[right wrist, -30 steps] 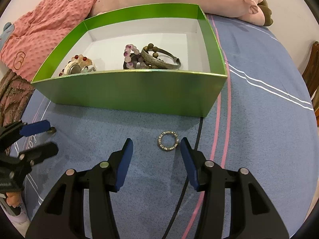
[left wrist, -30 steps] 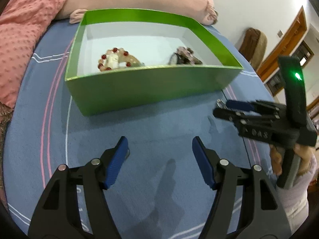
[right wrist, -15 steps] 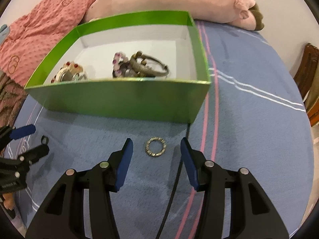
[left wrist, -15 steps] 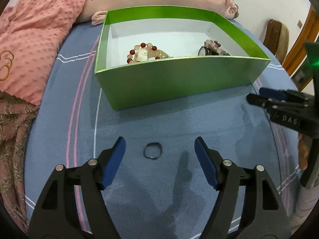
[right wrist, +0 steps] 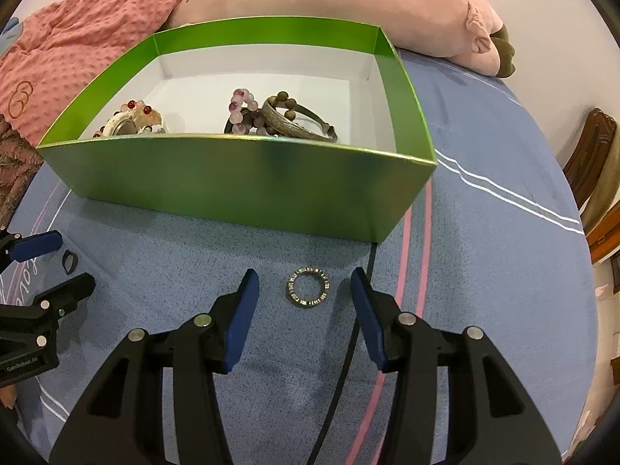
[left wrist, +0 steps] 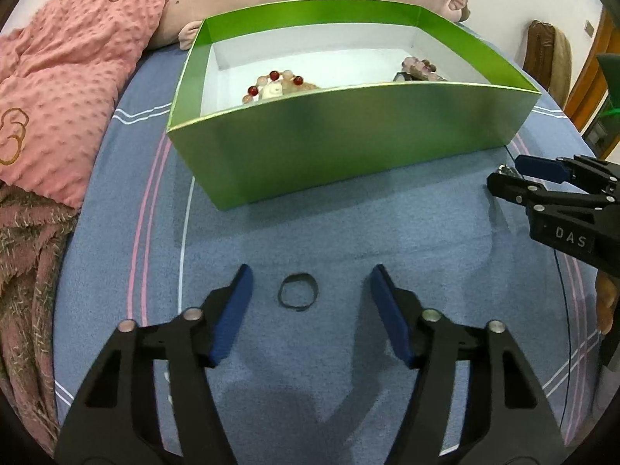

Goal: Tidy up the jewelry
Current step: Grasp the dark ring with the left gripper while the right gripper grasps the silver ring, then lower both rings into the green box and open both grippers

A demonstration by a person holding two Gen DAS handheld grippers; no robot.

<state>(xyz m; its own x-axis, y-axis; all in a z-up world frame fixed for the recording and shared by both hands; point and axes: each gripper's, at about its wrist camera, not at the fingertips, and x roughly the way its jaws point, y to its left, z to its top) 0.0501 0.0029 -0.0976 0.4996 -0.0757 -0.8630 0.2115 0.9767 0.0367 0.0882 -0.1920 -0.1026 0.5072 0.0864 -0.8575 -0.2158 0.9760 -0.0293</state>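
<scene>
blue striped bedspread, perhaps a wooden door beyond

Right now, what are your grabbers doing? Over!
Left gripper open around dark ring. Right gripper open around silver ring. Both rings lie flat on the blue cover, outside green box. Nothing blocking.

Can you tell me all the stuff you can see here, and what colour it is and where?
box: one, green outside, white inside, on the bedspread
bracelets: several, beaded and metal, inside the box
dark ring: one, on the bedspread between the left fingers
silver ring: one, on the bedspread between the right fingers
bedspread: one, blue with pink and white stripes
blanket: one, pink, far left
plush toy: one, pink, behind the box
left gripper: black, blue fingers, open
right gripper: black, blue fingers, open
</scene>
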